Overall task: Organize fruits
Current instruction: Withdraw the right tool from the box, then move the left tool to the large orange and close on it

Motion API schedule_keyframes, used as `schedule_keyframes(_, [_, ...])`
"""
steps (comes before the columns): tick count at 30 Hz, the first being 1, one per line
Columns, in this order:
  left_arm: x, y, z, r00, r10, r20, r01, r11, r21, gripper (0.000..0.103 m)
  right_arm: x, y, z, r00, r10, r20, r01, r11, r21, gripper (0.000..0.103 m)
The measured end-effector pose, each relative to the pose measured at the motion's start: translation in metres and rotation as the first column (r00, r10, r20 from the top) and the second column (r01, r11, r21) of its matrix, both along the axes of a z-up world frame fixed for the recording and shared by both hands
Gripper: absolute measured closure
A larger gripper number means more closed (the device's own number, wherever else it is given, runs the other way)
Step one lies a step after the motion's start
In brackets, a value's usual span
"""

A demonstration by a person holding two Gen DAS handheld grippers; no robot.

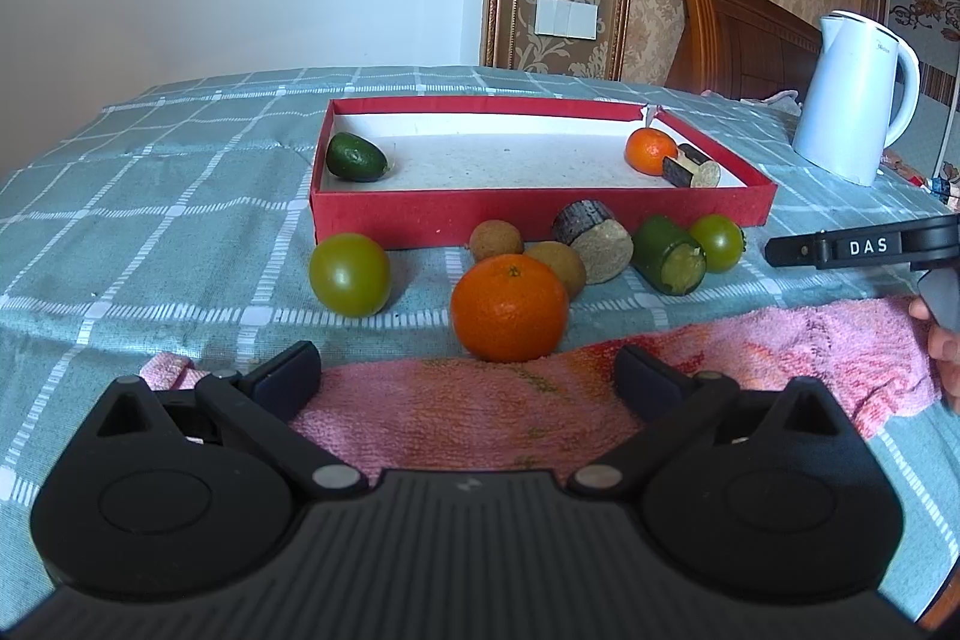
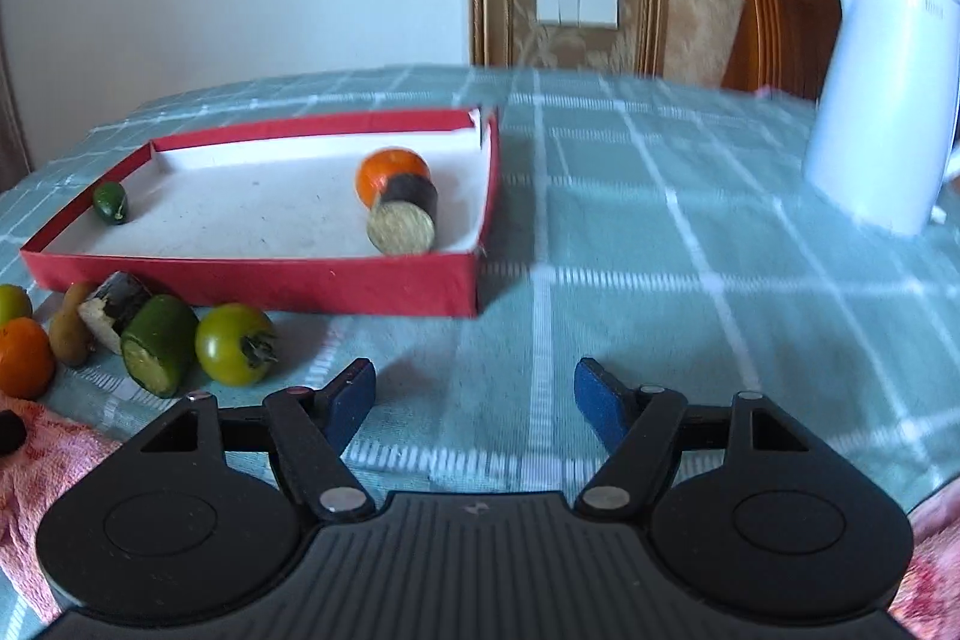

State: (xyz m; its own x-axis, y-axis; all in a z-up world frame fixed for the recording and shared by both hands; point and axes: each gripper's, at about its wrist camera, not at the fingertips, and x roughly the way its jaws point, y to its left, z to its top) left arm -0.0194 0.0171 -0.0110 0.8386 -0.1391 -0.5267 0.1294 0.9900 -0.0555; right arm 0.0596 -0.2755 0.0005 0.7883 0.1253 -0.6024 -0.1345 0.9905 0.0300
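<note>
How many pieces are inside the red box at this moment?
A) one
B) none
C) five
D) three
D: the red box holds three pieces: a small green fruit at its left end, and an orange with a dark cut piece touching it at the right end; everything else lies on the cloth in front.

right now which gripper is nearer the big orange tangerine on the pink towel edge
Left. The left gripper sits just before the big orange tangerine; the right gripper is off to its right.
</note>
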Motion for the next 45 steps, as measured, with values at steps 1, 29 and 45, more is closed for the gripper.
schedule_keyframes(1, [0.0,0.0,0.0,1.0,0.0,0.001,0.0,1.0,-0.002,0.0,0.001,0.001,-0.001,1.0,-0.007,-0.007,0.007,1.0,-0.008,0.019])
schedule_keyframes(29, [0.016,-0.038,0.015,1.0,-0.023,0.021,0.021,0.995,0.093,0.03,-0.001,-0.001,-0.004,1.0,-0.017,-0.026,0.016,1.0,-0.015,0.005])
schedule_keyframes(45, [0.014,-0.024,0.011,0.999,0.007,0.041,-0.009,0.999,0.045,0.063,-0.001,-0.001,-0.003,0.999,-0.017,-0.027,0.016,1.0,-0.014,0.005])
